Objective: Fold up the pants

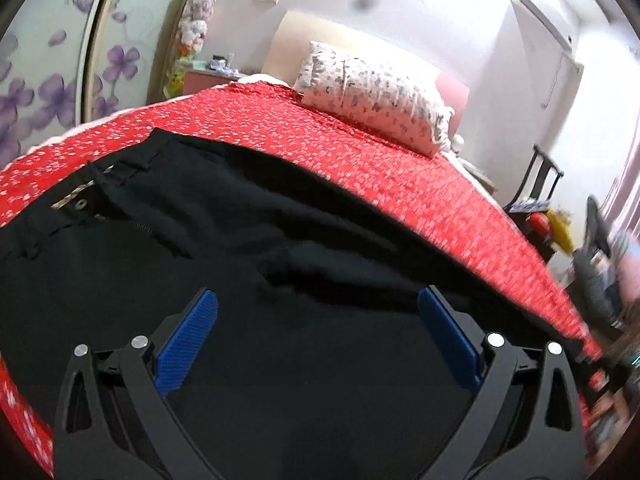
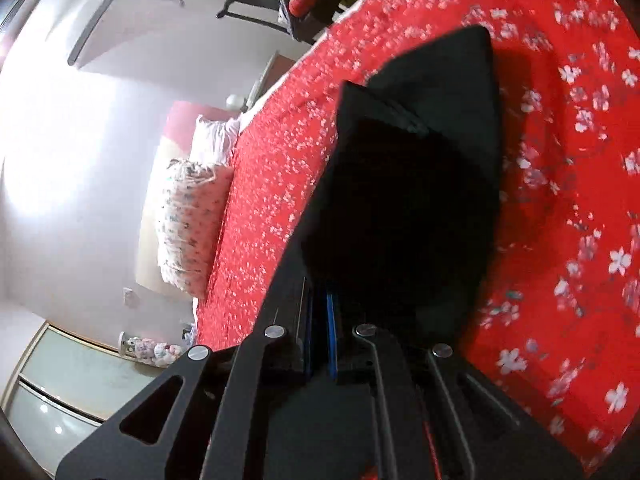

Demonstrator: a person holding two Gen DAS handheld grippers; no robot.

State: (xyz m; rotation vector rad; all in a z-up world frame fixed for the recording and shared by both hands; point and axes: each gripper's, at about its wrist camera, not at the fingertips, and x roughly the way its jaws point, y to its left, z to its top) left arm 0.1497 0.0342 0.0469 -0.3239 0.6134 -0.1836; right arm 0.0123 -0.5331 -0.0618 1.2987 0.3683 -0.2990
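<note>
Pants lie crosswise — waistband leftward.

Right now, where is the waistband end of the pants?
In the left wrist view the waistband lies at the left on the red floral bedspread, well ahead and left of the open left gripper, far from the patterned pillow.

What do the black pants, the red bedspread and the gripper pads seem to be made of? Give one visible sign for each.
Pants: probably a matte woven cloth, perhaps cotton; soft creases and a metal zipper show.
Bedspread: a thin printed fabric, likely cotton; white blossoms on red, lying flat.
Left gripper pads: blue with a fine grid texture, perhaps rubber or plastic.
</note>
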